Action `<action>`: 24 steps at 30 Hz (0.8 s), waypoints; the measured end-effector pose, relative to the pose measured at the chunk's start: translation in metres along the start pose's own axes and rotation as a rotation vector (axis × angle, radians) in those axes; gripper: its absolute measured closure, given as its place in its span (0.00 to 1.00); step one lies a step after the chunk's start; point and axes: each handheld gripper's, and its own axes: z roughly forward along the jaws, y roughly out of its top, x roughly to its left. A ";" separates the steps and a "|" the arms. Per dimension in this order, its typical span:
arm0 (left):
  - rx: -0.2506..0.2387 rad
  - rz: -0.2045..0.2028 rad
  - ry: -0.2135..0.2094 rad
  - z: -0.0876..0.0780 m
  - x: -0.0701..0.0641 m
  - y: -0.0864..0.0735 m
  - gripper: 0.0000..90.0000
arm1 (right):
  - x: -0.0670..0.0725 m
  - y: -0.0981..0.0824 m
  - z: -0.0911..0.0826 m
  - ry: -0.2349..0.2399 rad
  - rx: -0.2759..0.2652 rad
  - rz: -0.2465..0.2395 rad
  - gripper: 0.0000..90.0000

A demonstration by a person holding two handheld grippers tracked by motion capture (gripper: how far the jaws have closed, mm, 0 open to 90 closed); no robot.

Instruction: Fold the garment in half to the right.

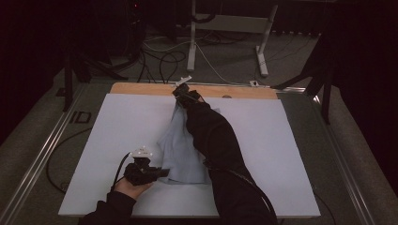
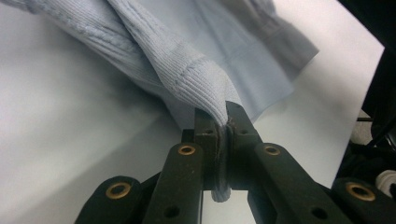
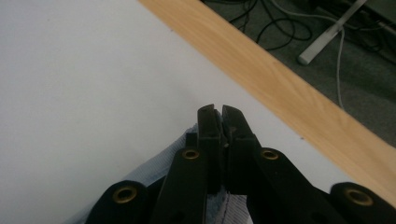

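A pale blue knitted garment (image 1: 180,150) lies bunched in the middle of the white sheet (image 1: 272,140). My left gripper (image 1: 163,172) sits low near the front left, shut on the garment's ribbed edge (image 2: 187,70), which is pinched between the black pads (image 2: 223,116). The right arm in a black sleeve reaches across the garment to the far side. There my right gripper (image 1: 180,90) is shut (image 3: 219,114) on the garment's far end, and blue fabric (image 3: 163,163) hangs below the jaws.
The white sheet covers a wooden table whose bare far edge (image 1: 141,88) (image 3: 289,93) shows just beyond the right gripper. Cables (image 1: 164,58) and a white stand's legs (image 1: 192,42) lie on the floor behind. Metal rails (image 1: 42,145) flank the table.
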 end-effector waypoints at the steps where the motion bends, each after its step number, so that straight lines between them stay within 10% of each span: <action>1: -0.001 0.009 -0.007 0.000 -0.003 0.003 0.96 | -0.003 0.000 -0.004 0.001 -0.003 0.005 0.98; 24: 0.017 0.114 -0.082 0.032 -0.051 0.044 0.96 | -0.042 -0.020 -0.047 0.012 -0.070 0.051 0.97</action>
